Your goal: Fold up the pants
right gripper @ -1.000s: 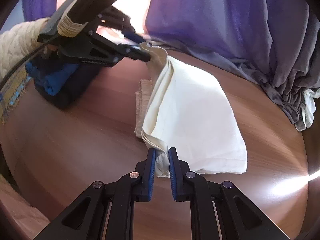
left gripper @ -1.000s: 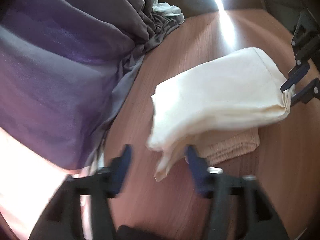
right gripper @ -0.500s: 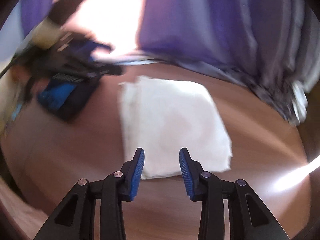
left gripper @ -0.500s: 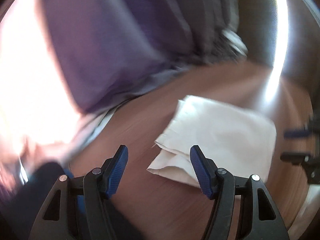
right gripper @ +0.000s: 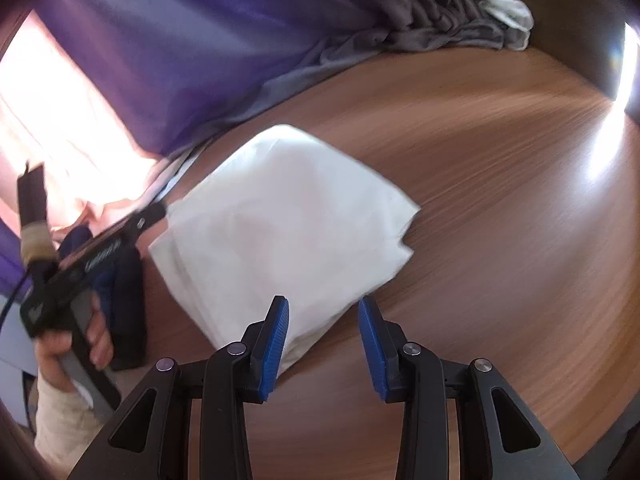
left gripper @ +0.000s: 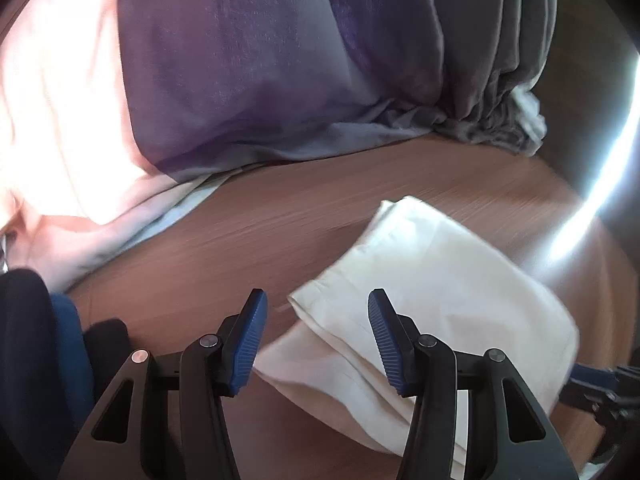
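Note:
The cream pants (left gripper: 432, 292) lie folded into a flat square bundle on the brown wooden table (left gripper: 248, 240); they also show in the right wrist view (right gripper: 280, 224). My left gripper (left gripper: 318, 336) is open and empty, just above the bundle's near corner. My right gripper (right gripper: 323, 340) is open and empty at the bundle's opposite edge. The left gripper also shows in the right wrist view (right gripper: 154, 214), its tip beside the bundle's left corner.
A purple and grey curtain (left gripper: 280, 60) hangs behind the table, its hem bunched on the tabletop (right gripper: 432, 28). A dark blue folded cloth (right gripper: 124, 292) lies left of the pants. Bright sunlight glares at the right table edge (right gripper: 608, 152).
My right gripper has let go of the pants' edge and opened. The pants have dropped into a flat folded square. Both grippers have pulled back from the bundle.

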